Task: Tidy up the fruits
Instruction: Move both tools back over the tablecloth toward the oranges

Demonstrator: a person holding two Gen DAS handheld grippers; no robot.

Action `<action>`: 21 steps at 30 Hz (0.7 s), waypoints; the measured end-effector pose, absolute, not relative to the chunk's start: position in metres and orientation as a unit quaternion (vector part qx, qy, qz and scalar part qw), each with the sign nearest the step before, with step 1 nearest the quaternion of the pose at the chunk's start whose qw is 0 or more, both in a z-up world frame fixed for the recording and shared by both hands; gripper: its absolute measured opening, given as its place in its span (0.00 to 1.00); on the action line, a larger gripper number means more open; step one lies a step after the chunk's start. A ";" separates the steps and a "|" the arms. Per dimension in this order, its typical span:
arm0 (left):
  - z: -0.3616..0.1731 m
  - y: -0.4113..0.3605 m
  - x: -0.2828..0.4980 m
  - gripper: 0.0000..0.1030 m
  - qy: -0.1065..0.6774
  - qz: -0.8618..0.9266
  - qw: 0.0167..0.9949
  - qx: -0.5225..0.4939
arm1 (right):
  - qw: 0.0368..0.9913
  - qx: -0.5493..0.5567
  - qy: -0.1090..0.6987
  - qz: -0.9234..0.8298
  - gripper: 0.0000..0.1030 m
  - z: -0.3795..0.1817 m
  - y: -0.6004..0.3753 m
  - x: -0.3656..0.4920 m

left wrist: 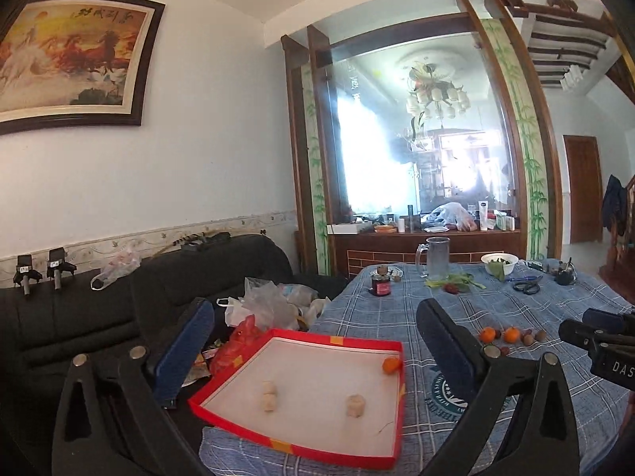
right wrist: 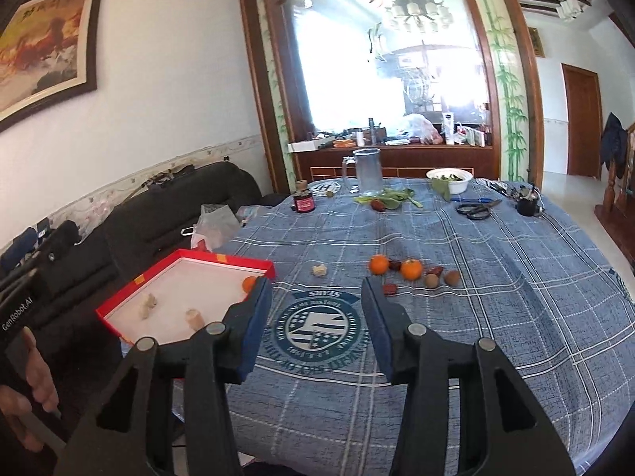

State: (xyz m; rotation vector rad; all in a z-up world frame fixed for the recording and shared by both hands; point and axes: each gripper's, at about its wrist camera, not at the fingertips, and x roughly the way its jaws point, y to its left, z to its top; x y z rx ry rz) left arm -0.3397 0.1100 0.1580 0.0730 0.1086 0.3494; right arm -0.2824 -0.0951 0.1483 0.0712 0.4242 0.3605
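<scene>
Blue plaid tablecloth (right wrist: 456, 317) covers the table; black sofa (left wrist: 99, 317) left of the red tray (right wrist: 166, 267), mirrored cabinet (right wrist: 397, 150) beyond. One orange (right wrist: 249, 283) sits inside the tray's corner; more fruits (right wrist: 412, 269) lie right of it on the cloth. Left gripper (left wrist: 313, 341) jaws wide apart, empty; right gripper (right wrist: 315, 317) jaws apart, empty.

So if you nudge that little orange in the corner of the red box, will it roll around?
Probably. The orange looks round and smooth, and the box floor is flat and bare, so a nudge could send it rolling. The red box has raised walls, which should stop it at the edge. It looks small, so likely light, and squeezing too hard might bruise it.
</scene>
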 end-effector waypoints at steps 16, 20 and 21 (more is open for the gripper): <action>0.099 0.069 -0.239 0.99 0.251 -0.003 0.967 0.040 | 0.951 0.013 0.303 0.057 0.63 0.101 -0.198 -0.205; 0.086 0.052 -0.202 0.99 0.291 -0.023 0.956 0.039 | 0.941 0.026 0.334 0.041 0.63 0.091 -0.221 -0.167; 0.084 0.050 -0.196 0.99 0.296 -0.025 0.954 0.037 | 0.938 0.029 0.343 0.039 0.63 0.089 -0.223 -0.154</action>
